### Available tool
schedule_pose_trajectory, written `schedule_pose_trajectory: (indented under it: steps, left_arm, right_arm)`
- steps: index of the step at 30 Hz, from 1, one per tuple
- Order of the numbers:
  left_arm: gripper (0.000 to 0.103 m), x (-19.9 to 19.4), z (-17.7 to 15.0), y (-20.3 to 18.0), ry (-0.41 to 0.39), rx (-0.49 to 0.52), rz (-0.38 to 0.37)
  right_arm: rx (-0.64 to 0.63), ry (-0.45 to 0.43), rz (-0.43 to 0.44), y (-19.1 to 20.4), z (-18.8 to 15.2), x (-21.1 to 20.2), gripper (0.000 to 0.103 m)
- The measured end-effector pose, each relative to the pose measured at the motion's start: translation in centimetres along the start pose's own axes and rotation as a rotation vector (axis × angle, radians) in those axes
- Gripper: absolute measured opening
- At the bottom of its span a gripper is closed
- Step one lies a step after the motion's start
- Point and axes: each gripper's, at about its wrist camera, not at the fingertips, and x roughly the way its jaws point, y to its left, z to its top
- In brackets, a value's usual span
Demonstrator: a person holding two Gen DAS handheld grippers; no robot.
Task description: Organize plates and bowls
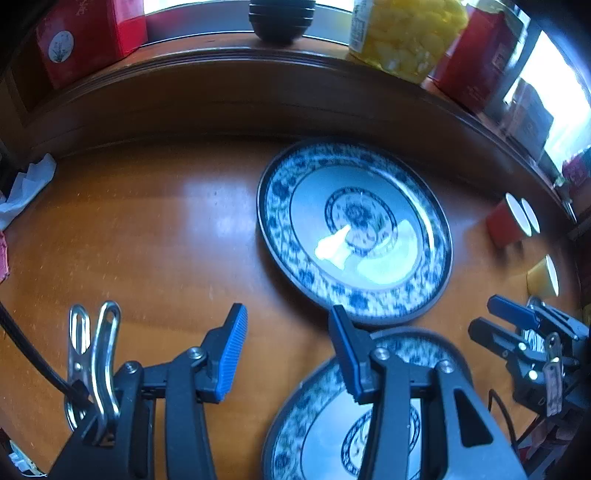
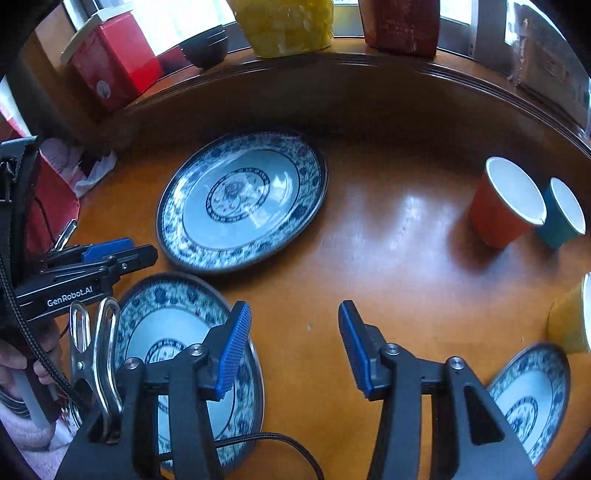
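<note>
Left hand-held gripper: its 2 blue pads stand wide apart and hold nothing. It hangs over the table, with its right finger above the rim of the near plate. In the right wrist view it shows at the left edge; from that side I cannot tell how its jaws stand.

Right hand-held gripper: jaws apart, nothing between them, bare wood under the gap. In the left wrist view it is at the lower right, also seen apart.

Table: brown shiny wood with a raised ledge along the upper part of both frames.

Big plate: blue and white pattern, lies flat at the middle left of the right wrist view; in the left wrist view it is at the centre right.

Near plate: same pattern, lower left of the right wrist view, just beside the big plate, partly behind the left finger of the right hand-held gripper. In the left wrist view it is at the bottom centre.

Small plate: same pattern, lower right corner, just beside the yellow cup.

Bowls: dark stack on the ledge, top centre of the left wrist view; upper left in the other view.

Cups: red cup and teal cup lie on their sides, touching, at the right; yellow cup at the right edge.

Jar: yellow contents, on the ledge.

Red box: on the ledge, upper left.
</note>
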Motion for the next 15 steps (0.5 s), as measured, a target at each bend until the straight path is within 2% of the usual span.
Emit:
schedule_pose_trajectory:
  steps: [15]
  left_arm:
    - [0.049,1.9,5.3,-1.2,-0.03,0.034,0.026]
  right_arm:
    - [0.024,-0.017,0.006,-0.3,4.7,2.5,0.05]
